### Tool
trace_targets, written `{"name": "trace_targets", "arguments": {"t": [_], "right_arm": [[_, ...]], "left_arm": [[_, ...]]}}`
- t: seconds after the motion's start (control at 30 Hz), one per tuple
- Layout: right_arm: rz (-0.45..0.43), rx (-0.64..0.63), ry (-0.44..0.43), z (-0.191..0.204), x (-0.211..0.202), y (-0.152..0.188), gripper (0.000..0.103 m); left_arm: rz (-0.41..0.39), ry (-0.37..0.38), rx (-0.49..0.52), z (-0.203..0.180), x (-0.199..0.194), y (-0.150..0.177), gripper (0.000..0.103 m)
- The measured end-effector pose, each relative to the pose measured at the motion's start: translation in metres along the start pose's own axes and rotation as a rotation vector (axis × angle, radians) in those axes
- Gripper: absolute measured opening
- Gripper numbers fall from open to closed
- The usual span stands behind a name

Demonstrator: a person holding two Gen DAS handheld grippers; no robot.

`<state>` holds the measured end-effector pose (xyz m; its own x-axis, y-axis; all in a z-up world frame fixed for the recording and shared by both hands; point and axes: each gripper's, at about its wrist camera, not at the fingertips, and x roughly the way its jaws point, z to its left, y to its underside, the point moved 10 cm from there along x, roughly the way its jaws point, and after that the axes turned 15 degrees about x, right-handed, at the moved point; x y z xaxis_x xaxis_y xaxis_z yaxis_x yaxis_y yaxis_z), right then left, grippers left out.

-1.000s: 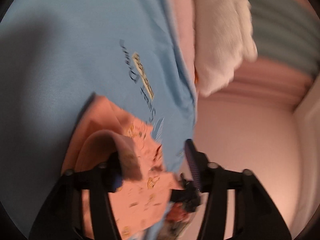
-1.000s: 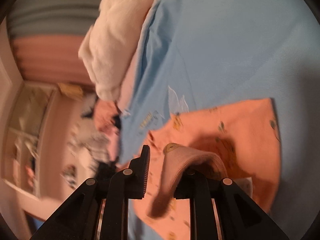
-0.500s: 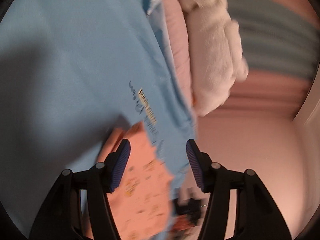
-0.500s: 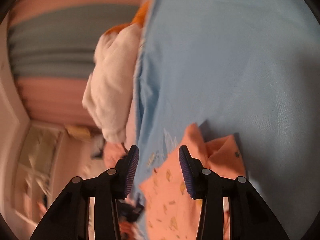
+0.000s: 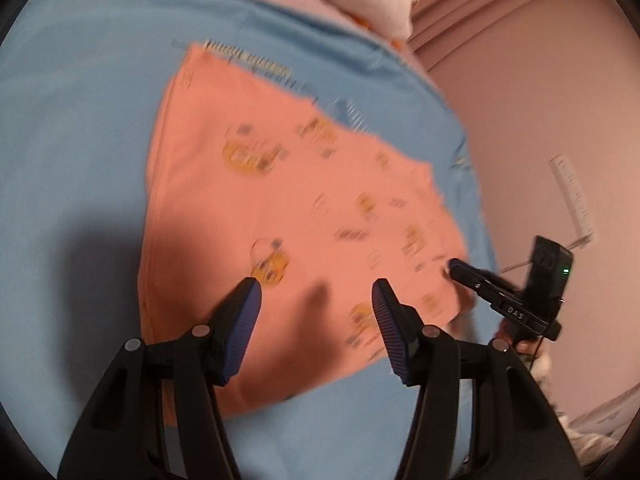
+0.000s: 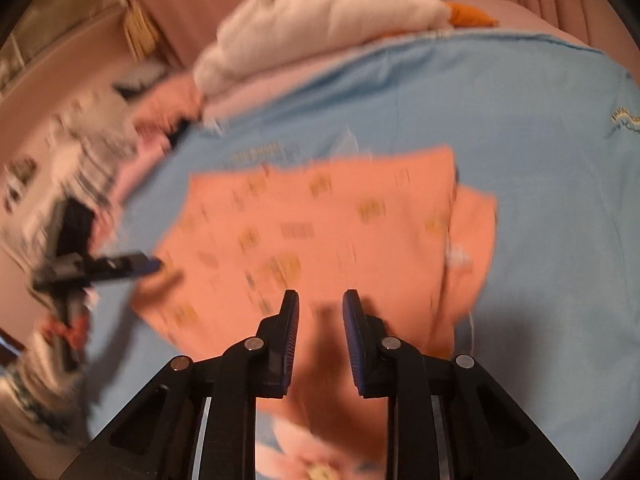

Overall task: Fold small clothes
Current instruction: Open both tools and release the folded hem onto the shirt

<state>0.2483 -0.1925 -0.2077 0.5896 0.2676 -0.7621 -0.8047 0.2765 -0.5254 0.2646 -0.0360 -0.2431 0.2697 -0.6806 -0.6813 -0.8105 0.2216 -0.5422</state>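
Note:
An orange small garment (image 5: 280, 184) with yellow prints lies spread flat on a light blue sheet (image 5: 80, 120). My left gripper (image 5: 316, 286) hovers over its near edge, open, with nothing between the fingers. In the right wrist view the same garment (image 6: 320, 216) lies on the sheet (image 6: 520, 120), one layer sticking out at its right side. My right gripper (image 6: 321, 295) hangs above the garment's near edge. Its jaws are closing to a narrow gap with no cloth between them. Each gripper shows at the edge of the other's view, beside the garment.
A white fluffy bundle (image 6: 320, 20) and pink bedding lie at the sheet's far edge, with an orange item (image 6: 468, 14) beside them. Blurred clutter (image 6: 80, 140) sits off the sheet's left side. A pink wall with a white strip (image 5: 572, 200) stands to the right.
A second ago each gripper held a fold of the garment. Both let go, rolled and pulled back, and the garment now lies flat. The right jaws have narrowed.

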Motion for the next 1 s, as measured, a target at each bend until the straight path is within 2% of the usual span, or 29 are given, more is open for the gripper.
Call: {"name": "trace_targets", "arguments": {"t": [0.03,0.1,0.17,0.23,0.33,0.4,0.47,0.53,0.63,0.73,0.83,0.9,1.0], "right_arm": [[0.017,-0.020,0.069,-0.010,0.008,0.007,0.026],[0.024,-0.019,0.095,-0.021,0.014,0.017,0.022],[0.014,-0.008,0.084,-0.025,0.009,0.016,0.021],[0.014,0.013,0.074,-0.024,0.000,0.015,0.021],[-0.002,-0.010,0.037,-0.013,-0.010,0.023,0.021],[0.033,-0.028,0.073,-0.017,0.002,0.034,0.021],[0.011,-0.075,0.106,-0.018,0.005,0.042,0.021],[0.021,-0.064,0.119,-0.017,0.002,0.039,0.021],[0.018,-0.050,0.087,-0.004,-0.007,0.031,0.022],[-0.013,-0.036,-0.008,0.016,-0.014,0.023,0.029],[-0.014,-0.005,-0.088,0.034,-0.002,0.009,0.029],[-0.013,-0.009,-0.091,0.043,0.009,0.004,0.029],[0.010,0.004,-0.115,0.067,0.035,-0.014,0.029]], "left_arm": [[0.014,-0.004,-0.009,0.003,0.005,0.006,0.050],[-0.007,0.018,-0.043,0.010,0.003,0.010,0.044],[-0.018,0.032,-0.079,0.009,-0.006,0.007,0.045],[-0.019,0.011,-0.064,0.009,-0.012,0.002,0.049],[-0.009,-0.005,-0.044,0.006,-0.020,0.018,0.050],[-0.013,-0.006,-0.049,0.006,-0.021,0.024,0.050],[-0.022,-0.010,-0.058,0.004,-0.027,0.028,0.050],[-0.031,-0.015,-0.063,0.008,-0.035,0.029,0.051],[-0.061,-0.038,-0.063,0.013,-0.045,0.025,0.058],[-0.091,-0.091,-0.078,0.026,-0.049,0.014,0.068],[-0.114,-0.067,-0.112,0.036,-0.044,0.000,0.068],[-0.112,-0.067,-0.131,0.046,-0.033,-0.012,0.068],[-0.115,-0.023,-0.166,0.056,-0.017,-0.030,0.068]]}}
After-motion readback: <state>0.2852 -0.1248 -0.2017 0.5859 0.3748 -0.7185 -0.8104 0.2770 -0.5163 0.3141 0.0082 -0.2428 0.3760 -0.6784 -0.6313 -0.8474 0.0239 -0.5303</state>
